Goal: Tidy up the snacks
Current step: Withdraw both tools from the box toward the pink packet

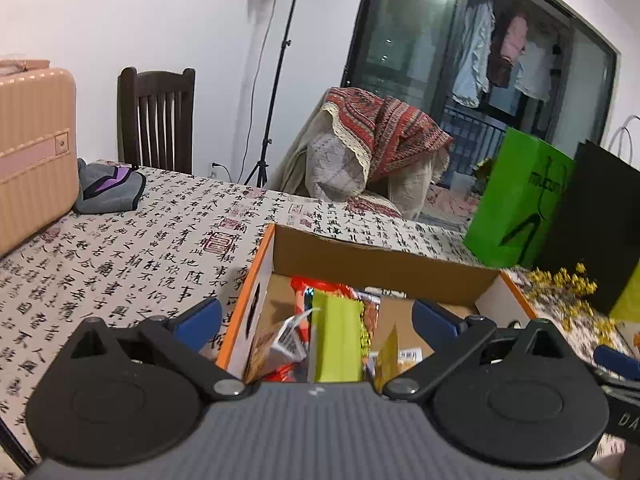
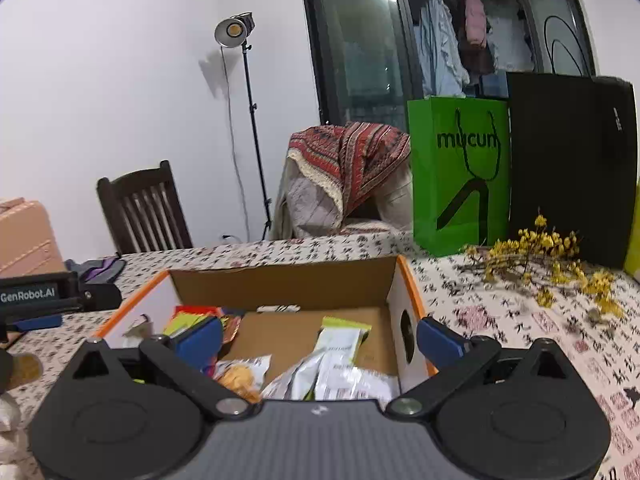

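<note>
Left wrist view: left gripper (image 1: 316,320) and right gripper (image 2: 320,340), fingers apart, empty, above the cardboard box (image 1: 380,256) of snack packets (image 1: 336,340)

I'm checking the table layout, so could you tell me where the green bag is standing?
In the right wrist view the green bag stands upright at the table's far right, beside the black bag and behind the yellow flowers.

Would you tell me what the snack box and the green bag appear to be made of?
Snack box: seemingly corrugated cardboard, matte brown inside, white outside, orange-edged; a round hole is cut in its side.
Green bag: probably stiff, slightly glossy paper, standing upright with creased folds and cord handles.
</note>
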`<state>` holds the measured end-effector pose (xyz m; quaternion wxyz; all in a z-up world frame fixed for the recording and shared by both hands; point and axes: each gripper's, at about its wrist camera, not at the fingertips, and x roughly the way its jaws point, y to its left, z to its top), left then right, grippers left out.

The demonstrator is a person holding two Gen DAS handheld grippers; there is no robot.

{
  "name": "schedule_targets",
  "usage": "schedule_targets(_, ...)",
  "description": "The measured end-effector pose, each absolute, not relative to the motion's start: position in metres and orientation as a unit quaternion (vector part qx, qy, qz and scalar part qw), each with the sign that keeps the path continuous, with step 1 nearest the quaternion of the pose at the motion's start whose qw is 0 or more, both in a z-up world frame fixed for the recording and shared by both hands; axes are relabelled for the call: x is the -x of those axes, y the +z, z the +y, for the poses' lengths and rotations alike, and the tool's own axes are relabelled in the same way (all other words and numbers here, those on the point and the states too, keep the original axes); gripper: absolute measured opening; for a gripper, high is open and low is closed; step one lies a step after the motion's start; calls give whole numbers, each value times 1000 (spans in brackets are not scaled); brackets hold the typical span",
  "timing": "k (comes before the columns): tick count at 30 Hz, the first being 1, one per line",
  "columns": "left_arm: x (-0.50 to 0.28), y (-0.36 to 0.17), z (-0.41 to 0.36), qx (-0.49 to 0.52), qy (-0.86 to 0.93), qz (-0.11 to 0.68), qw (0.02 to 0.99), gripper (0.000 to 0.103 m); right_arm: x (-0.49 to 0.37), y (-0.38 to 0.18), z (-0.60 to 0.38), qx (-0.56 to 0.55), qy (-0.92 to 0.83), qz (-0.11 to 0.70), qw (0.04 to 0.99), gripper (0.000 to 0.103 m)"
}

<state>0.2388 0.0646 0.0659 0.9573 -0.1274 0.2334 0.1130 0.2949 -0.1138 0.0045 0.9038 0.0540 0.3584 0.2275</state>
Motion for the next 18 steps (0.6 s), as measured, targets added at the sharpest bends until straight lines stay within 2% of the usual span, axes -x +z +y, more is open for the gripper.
schedule_targets(9,-194,61,69,106,100,245,959,103,-260,11,-144,-27,224,371,901,103)
schedule_targets(18,-156,28,80,104,100,275,951,103,-231,-15,-172,11,185,410,893,103)
